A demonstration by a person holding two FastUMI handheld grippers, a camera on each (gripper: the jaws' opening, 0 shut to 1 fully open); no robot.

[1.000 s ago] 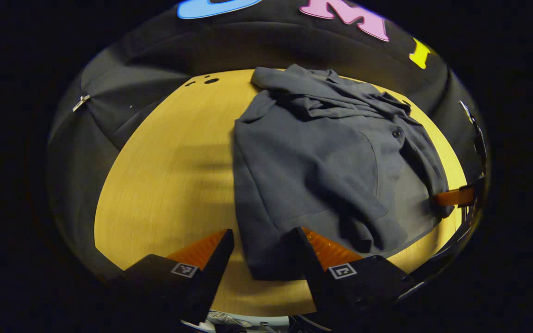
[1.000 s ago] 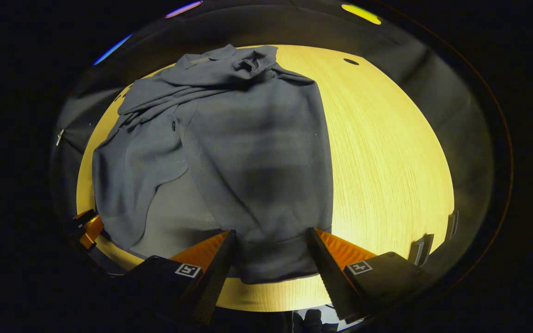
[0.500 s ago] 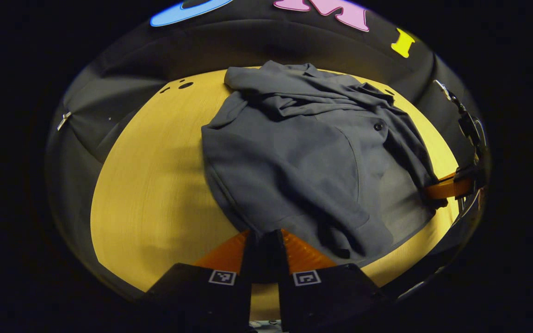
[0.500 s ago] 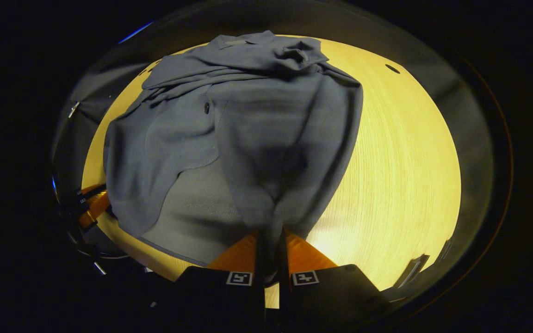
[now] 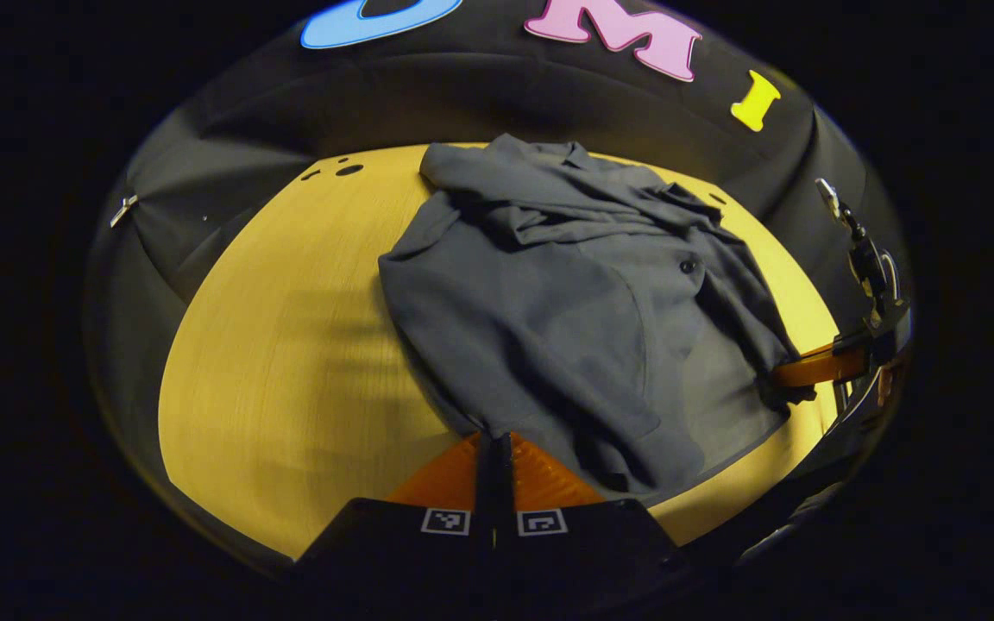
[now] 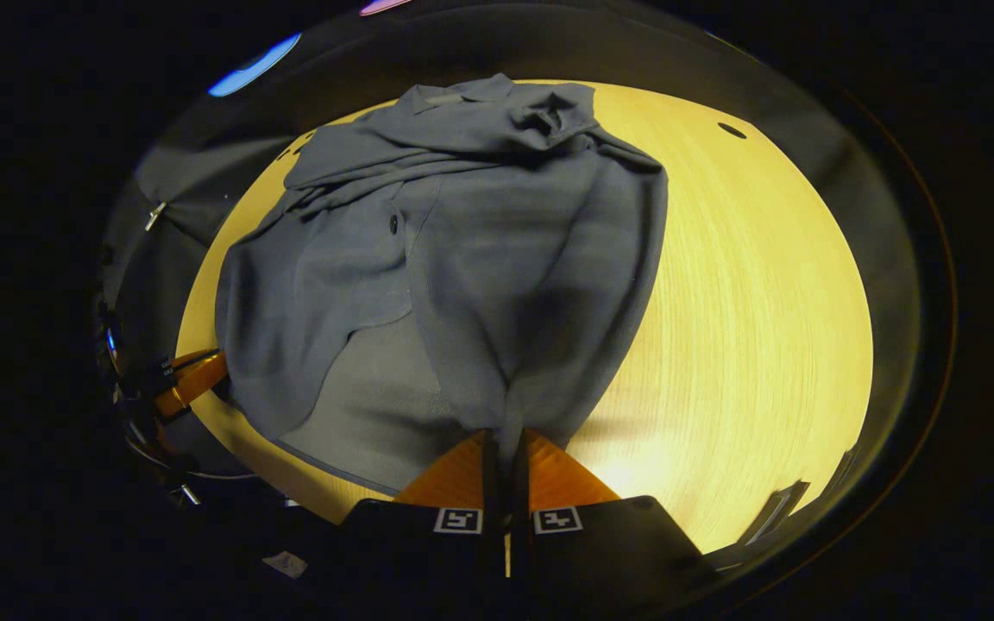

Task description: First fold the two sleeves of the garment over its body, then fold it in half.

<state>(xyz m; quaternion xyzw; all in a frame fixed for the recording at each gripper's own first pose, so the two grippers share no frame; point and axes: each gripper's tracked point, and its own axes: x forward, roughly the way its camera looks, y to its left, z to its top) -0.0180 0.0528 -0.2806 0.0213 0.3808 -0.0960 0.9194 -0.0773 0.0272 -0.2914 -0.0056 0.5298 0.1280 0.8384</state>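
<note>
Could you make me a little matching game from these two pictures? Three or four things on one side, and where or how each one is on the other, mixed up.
Things:
1. shirt
2. table
3. left gripper
4. right gripper

States:
A. yellow wood, bare beside the cloth
B. grey, rumpled, with a dark button
C. clamped on the near hem's right corner
D. clamped on the near hem's left corner

Pairs: 1-B, 2-A, 3-D, 4-C

rumpled grey garment (image 5: 566, 319) spread on table, sleeves seemingly folded in.

The right gripper (image 6: 506, 448) pinches the grey garment's (image 6: 480, 259) near hem, lifting it off the wooden table (image 6: 747, 302).
</note>
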